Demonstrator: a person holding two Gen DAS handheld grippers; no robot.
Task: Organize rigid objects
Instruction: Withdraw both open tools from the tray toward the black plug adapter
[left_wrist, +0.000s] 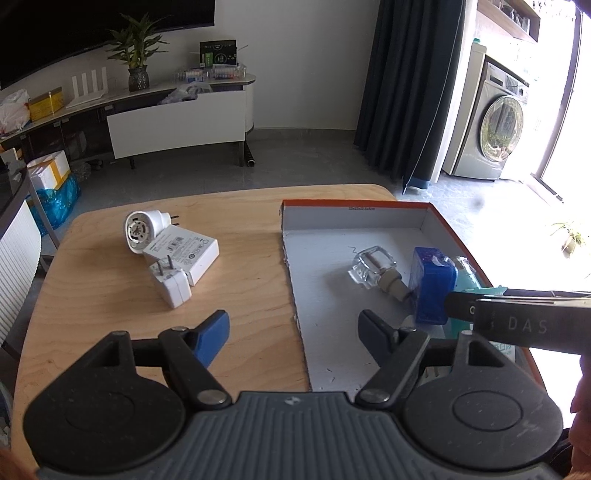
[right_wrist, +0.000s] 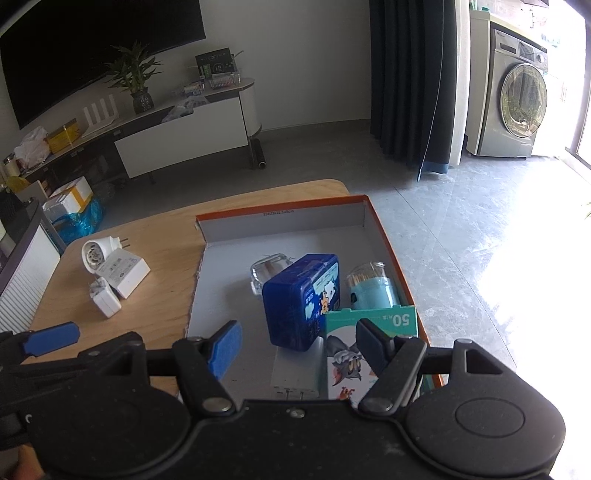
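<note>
Roughly centred on the wooden table sits a shallow orange-edged box, white inside, long axis running away from both cameras.

Inside the box:
- blue tin stands on a narrow side, leaning a bit, printed cartoon face turned to the right wall, long axis near-to-far.
- clear glass stopper lies on its side just behind and left of the tin, neck end pointing toward the tin, touching or nearly so.
- teal toothpick jar lies on its side by the right wall, open toothpick end pointing to the far wall.
- teal cartoon carton at the near right corner, print upside down to the right wrist view.
- flat white pack lies on the floor under the tin's near edge.

Outside, on the table's left part: round white plug adapter, flat white charger brick and small white two-pin charger, bunched together and touching; the small one's pins point up and away.

Left gripper straddles the box's left wall, jaws spread wide, empty, touching nothing. Right gripper hangs over the near end of the box, jaws released and wide; tin and carton show between the pads, but neither is pinched.
</note>
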